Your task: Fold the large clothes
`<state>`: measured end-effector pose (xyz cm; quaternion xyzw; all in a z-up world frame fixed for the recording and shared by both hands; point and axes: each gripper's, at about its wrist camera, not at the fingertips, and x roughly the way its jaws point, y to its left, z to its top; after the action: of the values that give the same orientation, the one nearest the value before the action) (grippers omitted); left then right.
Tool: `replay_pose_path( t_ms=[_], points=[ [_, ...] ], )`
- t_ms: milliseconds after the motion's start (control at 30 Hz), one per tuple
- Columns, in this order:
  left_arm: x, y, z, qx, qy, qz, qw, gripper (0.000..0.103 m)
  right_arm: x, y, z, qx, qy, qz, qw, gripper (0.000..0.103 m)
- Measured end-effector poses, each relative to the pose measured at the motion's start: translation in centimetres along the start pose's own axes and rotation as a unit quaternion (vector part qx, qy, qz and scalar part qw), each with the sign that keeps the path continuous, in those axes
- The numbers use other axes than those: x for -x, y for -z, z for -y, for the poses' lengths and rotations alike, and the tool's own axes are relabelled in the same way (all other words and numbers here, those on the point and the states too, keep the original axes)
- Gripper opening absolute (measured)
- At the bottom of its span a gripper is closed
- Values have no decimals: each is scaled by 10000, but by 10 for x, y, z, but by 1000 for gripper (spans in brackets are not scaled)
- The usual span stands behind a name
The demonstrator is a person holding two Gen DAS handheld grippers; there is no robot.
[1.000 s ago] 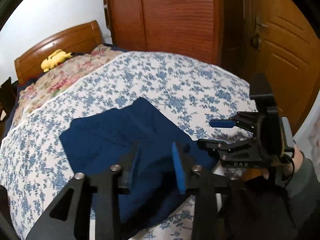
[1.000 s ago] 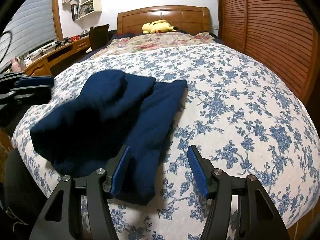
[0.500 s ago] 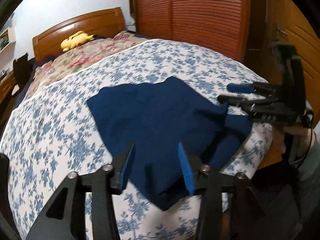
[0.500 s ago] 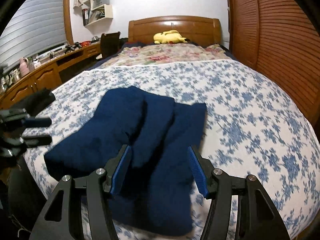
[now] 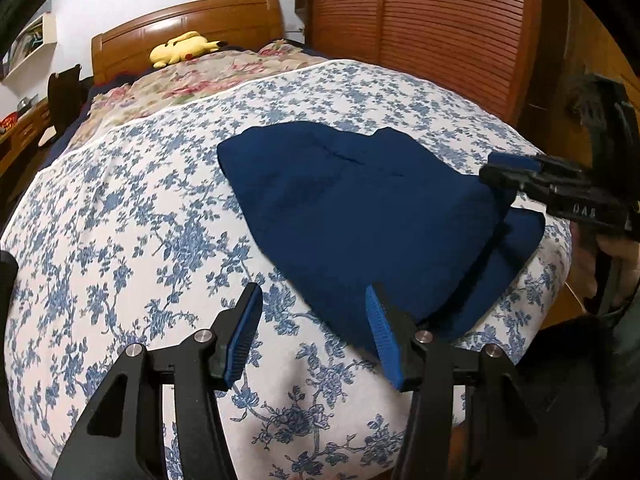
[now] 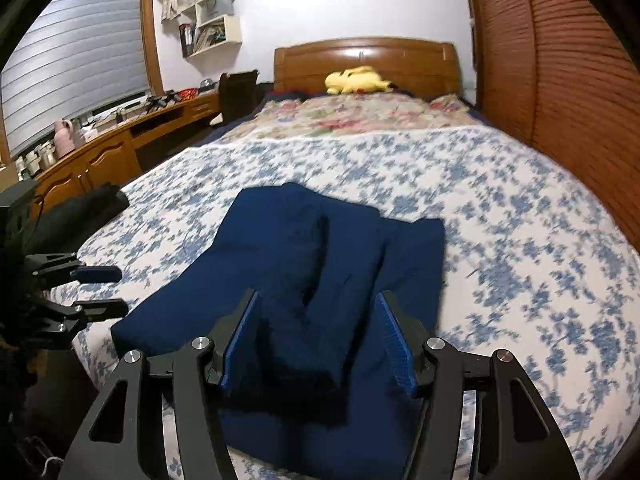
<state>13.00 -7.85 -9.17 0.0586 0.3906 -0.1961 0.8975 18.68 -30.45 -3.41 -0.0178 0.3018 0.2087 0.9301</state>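
A: Where does the garment lie, and how do my grippers stand?

B: One navy garment (image 6: 320, 264), partly folded, lies near the foot of the bed (image 6: 520, 208). My left gripper (image 5: 316, 340) has just been opening, nothing between its jaws; my right gripper (image 6: 320, 344) hangs released above the cloth.

A: The step?

B: I judge: pinch both near corners evenly, lift together, lay flat. Count: one garment, two grippers, one yellow plush toy (image 6: 356, 80).

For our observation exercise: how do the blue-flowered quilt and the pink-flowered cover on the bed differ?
The blue-flowered quilt covers the near part of the bed and carries the navy garment; the pink-flowered cover lies by the headboard, under the yellow plush toy. Both are floral on pale cloth.
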Motion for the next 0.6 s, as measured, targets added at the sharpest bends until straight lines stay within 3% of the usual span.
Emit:
replay_pose_path(
  t_ms=[233, 300, 400, 600],
  points=[
    [-1, 1, -3, 53, -30, 15, 10000, 54, -25, 0, -7, 115, -360, -428, 9984, 59],
    [-1, 2, -3, 48, -35, 18, 10000, 54, -27, -2, -8, 160, -373, -447, 9982, 48],
    [-1, 2, -3, 58, -37, 23, 10000, 54, -26, -5, -3, 163, -404, -428, 9981, 20],
    [0, -1, -3, 50, -20, 52, 10000, 54, -6, -5, 0, 136, -535, -33, 9985, 11]
  ],
)
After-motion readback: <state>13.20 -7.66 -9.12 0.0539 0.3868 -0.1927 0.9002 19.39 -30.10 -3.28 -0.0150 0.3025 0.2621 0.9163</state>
